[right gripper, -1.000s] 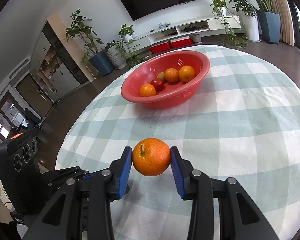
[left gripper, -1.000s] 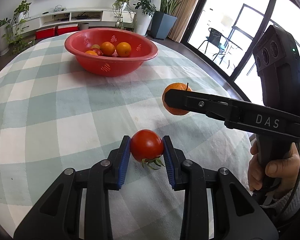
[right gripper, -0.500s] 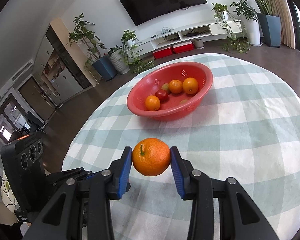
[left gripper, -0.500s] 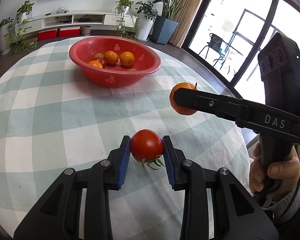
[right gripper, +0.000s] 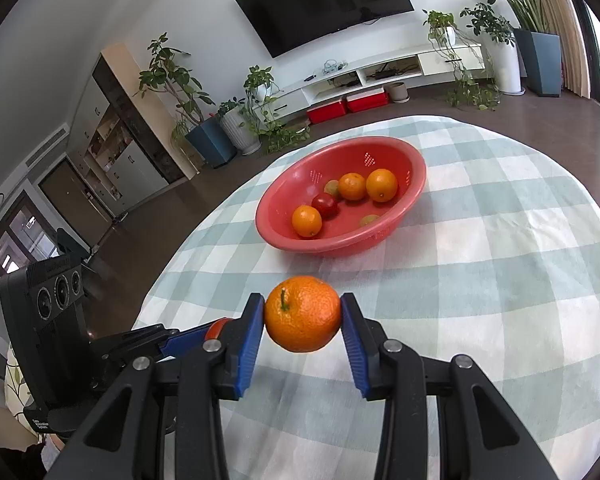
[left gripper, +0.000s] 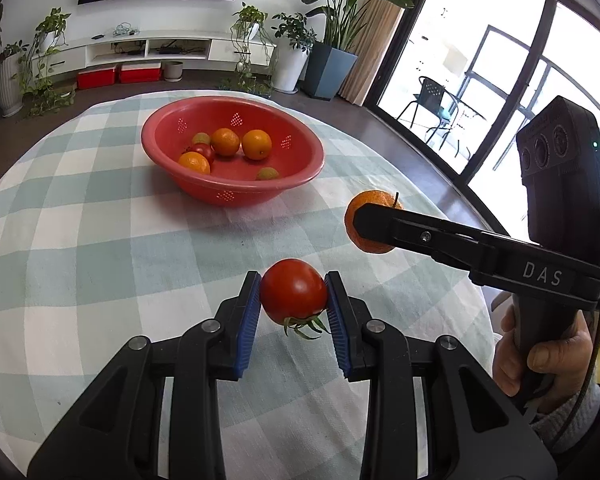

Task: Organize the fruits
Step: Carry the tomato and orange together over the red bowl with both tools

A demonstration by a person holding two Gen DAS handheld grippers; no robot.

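Note:
My left gripper [left gripper: 293,298] is shut on a red tomato [left gripper: 293,291] with a green stem, held above the checked tablecloth. My right gripper [right gripper: 303,314] is shut on an orange [right gripper: 303,313]; this orange also shows in the left wrist view [left gripper: 370,220], partly hidden behind the right gripper's finger. A red perforated bowl [left gripper: 232,190] stands farther back on the table and holds three oranges, a small tomato and two greenish fruits; it also shows in the right wrist view [right gripper: 340,242]. The left gripper shows at the lower left of the right wrist view [right gripper: 216,330].
The round table [left gripper: 80,240] carries a green and white checked cloth. Its edge curves close on the right in the left wrist view. The floor, potted plants, a TV unit and glass doors lie beyond.
Both grippers have lifted with their fruits, so the bowl sits lower in both views and its inside shows more. Both grips are unchanged.

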